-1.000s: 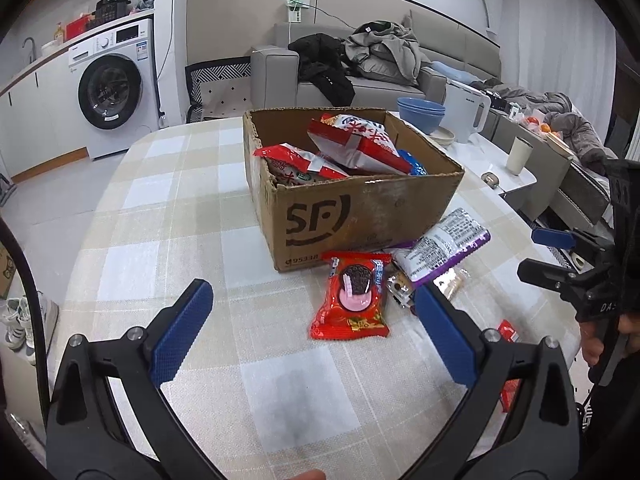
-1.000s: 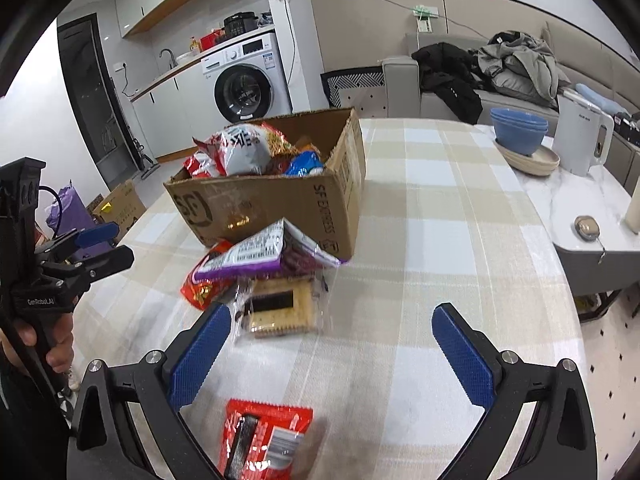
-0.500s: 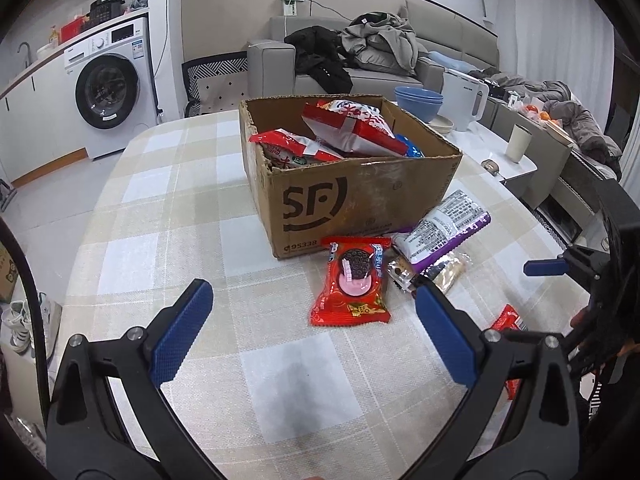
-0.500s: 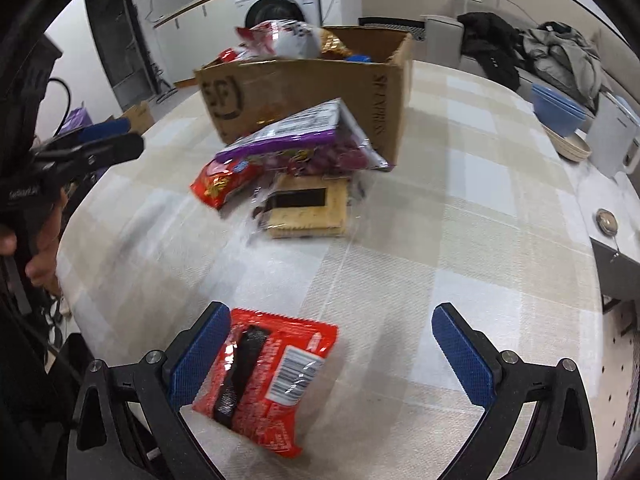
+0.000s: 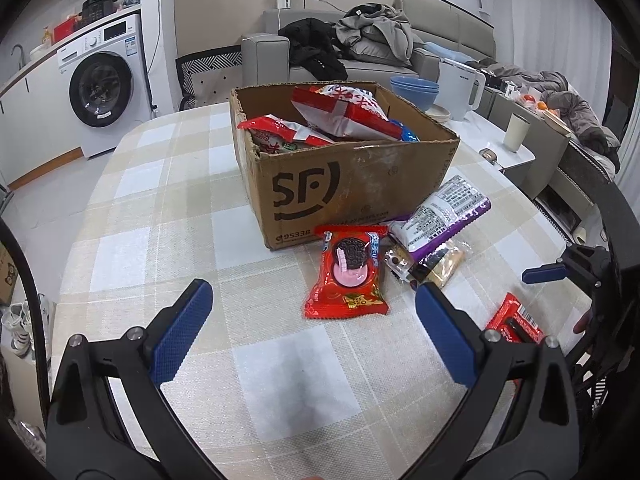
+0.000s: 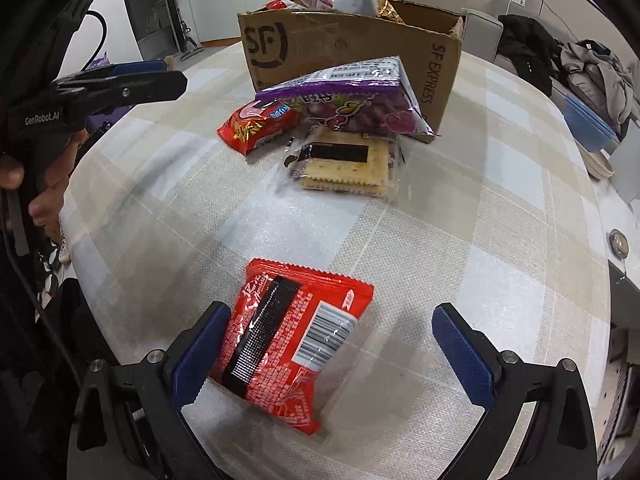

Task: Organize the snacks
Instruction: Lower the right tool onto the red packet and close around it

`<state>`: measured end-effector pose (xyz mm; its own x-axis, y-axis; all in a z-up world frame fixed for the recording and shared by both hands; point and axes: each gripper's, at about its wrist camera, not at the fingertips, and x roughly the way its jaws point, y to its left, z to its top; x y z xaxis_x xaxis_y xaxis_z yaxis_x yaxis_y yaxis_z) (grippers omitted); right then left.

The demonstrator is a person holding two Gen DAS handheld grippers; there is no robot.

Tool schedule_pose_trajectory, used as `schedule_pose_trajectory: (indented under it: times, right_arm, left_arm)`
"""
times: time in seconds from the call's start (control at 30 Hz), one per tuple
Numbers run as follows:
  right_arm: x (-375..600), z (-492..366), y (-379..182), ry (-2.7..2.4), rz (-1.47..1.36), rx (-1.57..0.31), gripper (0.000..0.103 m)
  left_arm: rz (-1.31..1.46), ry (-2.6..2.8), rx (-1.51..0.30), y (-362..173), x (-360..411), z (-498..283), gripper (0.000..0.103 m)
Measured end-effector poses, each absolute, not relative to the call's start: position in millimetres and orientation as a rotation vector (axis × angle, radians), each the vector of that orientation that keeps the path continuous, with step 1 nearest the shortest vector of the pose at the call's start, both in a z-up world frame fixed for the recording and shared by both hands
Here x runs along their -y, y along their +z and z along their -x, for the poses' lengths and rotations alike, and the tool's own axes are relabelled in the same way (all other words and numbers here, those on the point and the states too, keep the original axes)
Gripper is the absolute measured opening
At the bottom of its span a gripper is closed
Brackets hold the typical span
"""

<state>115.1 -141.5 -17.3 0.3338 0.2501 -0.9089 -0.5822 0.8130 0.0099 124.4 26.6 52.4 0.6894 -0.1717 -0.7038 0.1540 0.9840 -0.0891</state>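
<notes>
Closing in from a higher, farther stance a second ago, right gripper (image 6: 326, 344) now low over the table (image 6: 500, 216), jaws wide around the red snack packet (image 6: 292, 340) — left pad touching its edge, pickup apparently next. Left gripper (image 5: 308, 328) equally wide, empty, facing the cookie pack (image 5: 348, 276) beside the half-filled cardboard box (image 5: 344, 184). Packet's near corner cut off — cracker pack (image 6: 344, 164) partly buried under the purple bag (image 6: 348, 100).

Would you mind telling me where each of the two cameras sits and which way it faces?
Left wrist: behind the open left gripper, facing the cardboard box and cookie packet; the right gripper shows at right.
Right wrist: behind the open right gripper, low over the red packet; the left gripper and a hand show.
Shared: box, purple bag, crackers, checked tablecloth.
</notes>
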Motion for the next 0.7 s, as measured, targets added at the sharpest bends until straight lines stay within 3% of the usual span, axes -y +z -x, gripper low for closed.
schedule_pose_trajectory:
  times: [0.7]
  right_arm:
    - [173.6, -116.5, -19.0, 0.468, 0.374, -1.121, 0.099]
  left_arm:
    - [0.002, -0.191, -0.836, 33.4, -22.0, -131.7, 0.102]
